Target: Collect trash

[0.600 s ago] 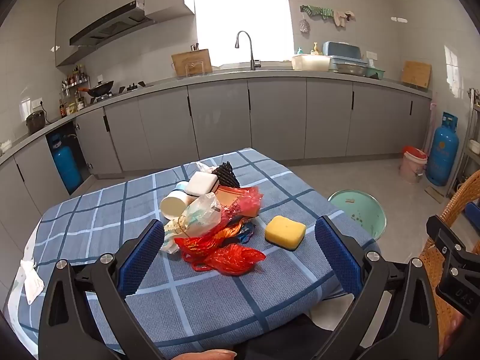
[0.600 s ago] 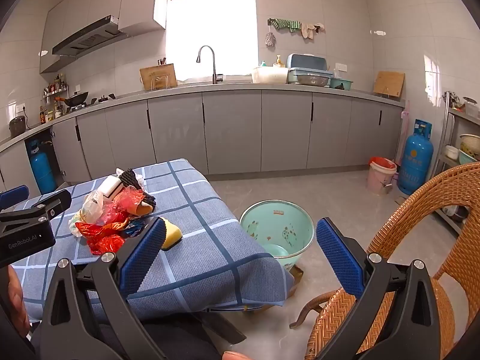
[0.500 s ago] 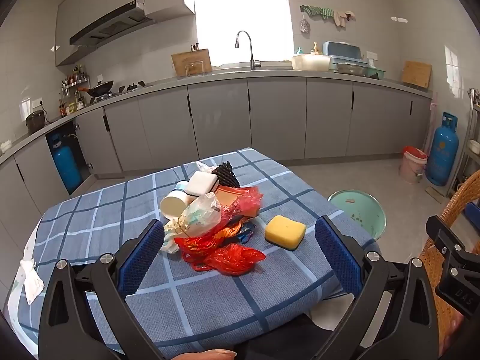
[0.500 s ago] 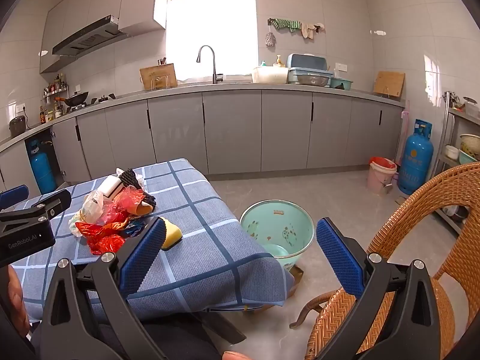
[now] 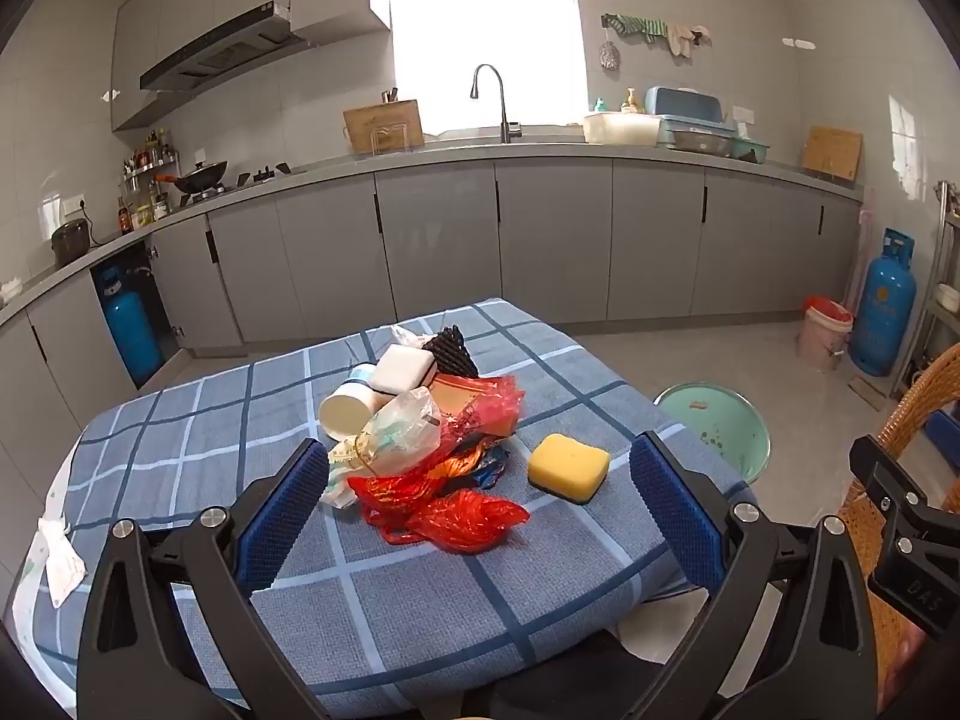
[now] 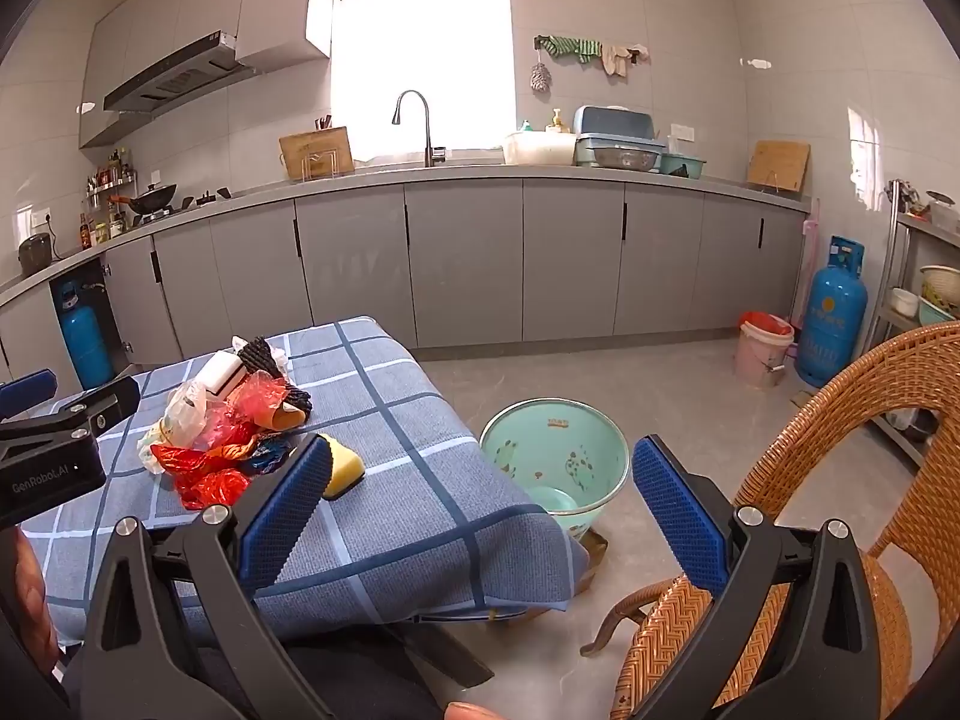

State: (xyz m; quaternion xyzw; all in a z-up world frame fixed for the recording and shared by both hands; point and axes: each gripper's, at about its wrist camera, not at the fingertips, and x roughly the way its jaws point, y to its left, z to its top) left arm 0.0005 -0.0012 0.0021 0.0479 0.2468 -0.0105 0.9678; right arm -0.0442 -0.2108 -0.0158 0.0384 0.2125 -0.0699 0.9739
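While both spread wide and grip nothing, the left gripper (image 5: 480,498) faces the trash pile (image 5: 420,438) on the tabletop (image 5: 180,420). Right gripper (image 6: 480,498) faces the green bin (image 6: 555,456) on the floor.

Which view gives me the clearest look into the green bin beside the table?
The right wrist view: the green bin shows its open mouth, inner wall and bottom. The left wrist view shows only part of its rim and inside, cut off by the table edge.
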